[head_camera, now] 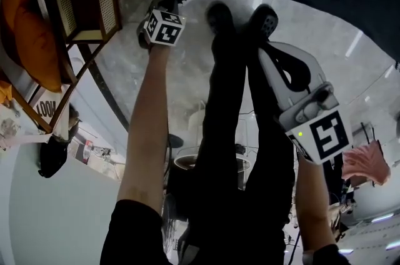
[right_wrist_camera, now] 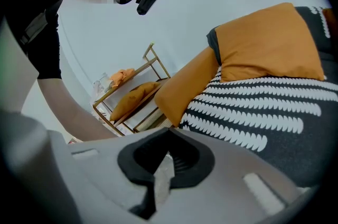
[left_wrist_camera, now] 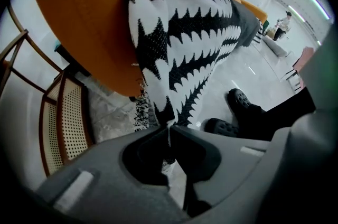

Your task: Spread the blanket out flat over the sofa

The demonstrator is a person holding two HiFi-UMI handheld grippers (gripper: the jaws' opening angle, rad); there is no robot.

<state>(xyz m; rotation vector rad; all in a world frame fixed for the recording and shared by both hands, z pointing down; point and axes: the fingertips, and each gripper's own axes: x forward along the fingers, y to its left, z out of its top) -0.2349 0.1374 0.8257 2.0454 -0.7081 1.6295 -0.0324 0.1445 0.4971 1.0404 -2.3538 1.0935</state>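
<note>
**Both jaws pinched on the blanket at the sofa's edge**

The black blanket (left_wrist_camera: 190, 33) with its rows of white toothed stripes lies over the orange sofa (left_wrist_camera: 84, 17). It covers the seat and hangs down the sofa's front to the pale marbled floor (left_wrist_camera: 108, 112).

The left gripper (left_wrist_camera: 169, 132) points steeply down in front of the sofa. Its jaws are closed narrow, and the hanging edge of the blanket runs straight in between them, gripped at the tips.

The right gripper (right_wrist_camera: 169, 132) is aimed across the sofa at a shallower slant. Its jaws are also closed, with a pale strip of cloth caught in the slot between them; this appears to be the blanket's near edge, which starts just behind the tips. Beyond those jaws the blanket stretches fairly smooth along the sofa.

An orange cushion (right_wrist_camera: 269, 48) rests on top of the blanket, against the sofa's back. A second orange cushion (right_wrist_camera: 186, 85) leans at the sofa's end, touching the blanket's edge.

A cane-panelled frame (left_wrist_camera: 66, 122) stands just beside the sofa's end. A gold wire rack (right_wrist_camera: 132, 99) holding more orange cushions stands a little further off. The person's black shoes (left_wrist_camera: 242, 102) stand on the floor in front of the sofa, near the hanging cloth. A bare forearm (right_wrist_camera: 68, 106) reaches in from the side away from the sofa.
</note>
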